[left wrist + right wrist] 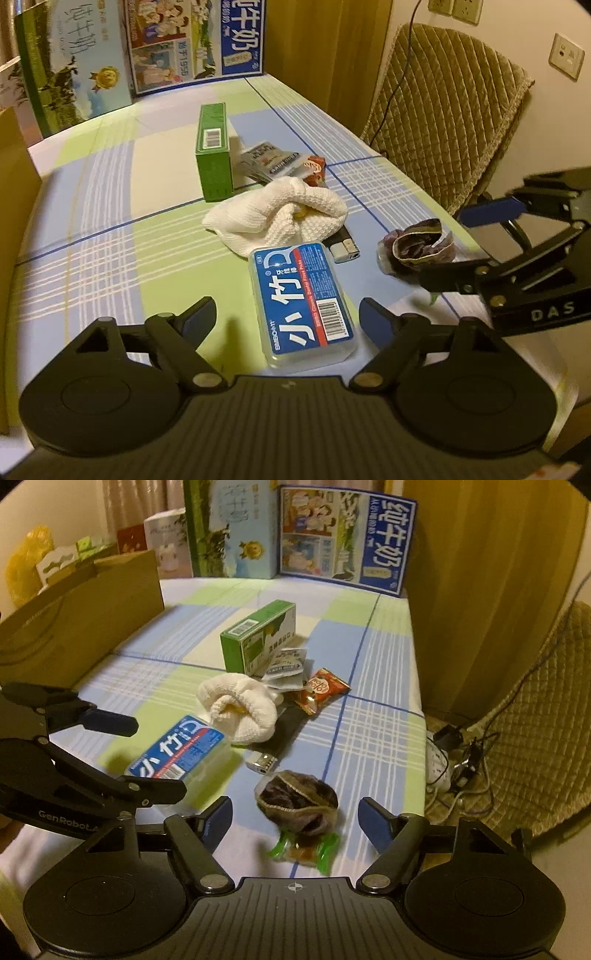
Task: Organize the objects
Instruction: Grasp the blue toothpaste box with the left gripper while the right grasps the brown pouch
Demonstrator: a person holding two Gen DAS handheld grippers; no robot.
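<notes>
Both grippers hover low over the desk (pixel 110 184), which wears a smooth checked cloth of pale blue, lime and cream with thin white and navy lines. The left gripper (pixel 286 317) has its blue-padded fingers spread wide on either side of a clear, hard plastic floss-pick box (pixel 301 306) with rounded corners and a blue label; nothing is clamped. The right gripper (pixel 295 818) is spread wide too, with a crumpled dark hair net (pixel 297 801) with a tan elastic rim lying between the fingers, on top of a green-edged wrapper (pixel 314 853).

Just beyond the box sits a bunched white waffle-knit cloth (pixel 280 210), soft and lumpy. Beside it lies a lighter (pixel 345 251) with a metal head, partly tucked under the cloth. Farther off stands a rectangular green carton (pixel 214 155) on its long edge, with silvery foil sachets (pixel 269 162) and a glossy red snack packet (pixel 323 688) fanned out beside it.

At the far edge two printed milk cartons (pixel 288 531) stand upright. A brown cardboard box wall (pixel 81 616) runs along the left. On the right, a wooden panel and a quilted olive chair cushion (pixel 447 107), with wall sockets above.
</notes>
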